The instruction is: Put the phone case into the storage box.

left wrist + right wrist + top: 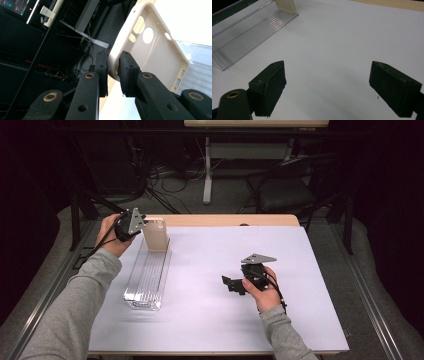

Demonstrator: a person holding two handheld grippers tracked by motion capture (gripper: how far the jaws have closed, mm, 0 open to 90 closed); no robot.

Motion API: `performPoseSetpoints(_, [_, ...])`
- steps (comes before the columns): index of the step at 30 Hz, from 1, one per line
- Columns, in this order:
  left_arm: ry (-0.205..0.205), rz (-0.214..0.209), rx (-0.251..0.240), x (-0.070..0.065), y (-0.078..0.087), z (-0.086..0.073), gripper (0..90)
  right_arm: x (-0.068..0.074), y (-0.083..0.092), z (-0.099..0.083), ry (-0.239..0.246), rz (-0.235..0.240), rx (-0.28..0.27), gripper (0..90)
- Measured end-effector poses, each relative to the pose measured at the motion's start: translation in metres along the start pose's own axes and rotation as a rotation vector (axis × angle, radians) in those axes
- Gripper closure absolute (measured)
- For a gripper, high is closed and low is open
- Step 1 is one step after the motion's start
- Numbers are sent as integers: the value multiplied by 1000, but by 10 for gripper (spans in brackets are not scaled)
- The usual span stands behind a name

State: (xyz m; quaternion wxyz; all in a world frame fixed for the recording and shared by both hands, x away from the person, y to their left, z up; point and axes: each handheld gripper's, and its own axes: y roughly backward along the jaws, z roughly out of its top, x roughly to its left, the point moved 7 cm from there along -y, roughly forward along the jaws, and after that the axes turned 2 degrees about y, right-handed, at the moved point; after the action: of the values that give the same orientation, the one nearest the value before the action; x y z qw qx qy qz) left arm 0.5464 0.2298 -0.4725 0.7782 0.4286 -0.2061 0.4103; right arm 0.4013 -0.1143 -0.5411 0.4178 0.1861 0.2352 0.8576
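Slippage is the main risk — the left gripper (113, 72) pinches only the thin rim of the phone case (152, 57) at one corner, so a twist could let it pivot or drop against the clear tray (146, 280). Lower centre of the high view, the right gripper (327, 87) rests with jaws spread over the bare surface (210, 310). Upper left, the beige, soft-looking case — camera cut-outs visible — stands upright at the tray's far end.

The left gripper (113, 72) pinches the rim of a beige phone case (155, 55) between its 2 black jaws; a clear tray (200, 70) lies beyond.
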Motion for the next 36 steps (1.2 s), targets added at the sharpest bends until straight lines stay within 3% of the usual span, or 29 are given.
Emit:
performPoseSetpoints(8, [-14, 4, 28, 2, -3, -6, 742, 1, -1, 0, 2, 1, 0, 134])
performPoseSetpoints(19, [17, 3, 24, 5, -5, -6, 695, 1, -1, -1, 5, -1, 4, 134])
performPoseSetpoints(27, [40, 14, 4, 11, -2, -7, 590, 0, -1, -1, 5, -2, 6, 134])
performPoseSetpoints(33, [42, 16, -9, 12, -1, -7, 457, 1, -1, -1, 7, 0, 3, 134])
performPoseSetpoints(36, [56, 16, -17, 14, 0, -6, 447, 1, -1, -1, 8, 0, 3, 134])
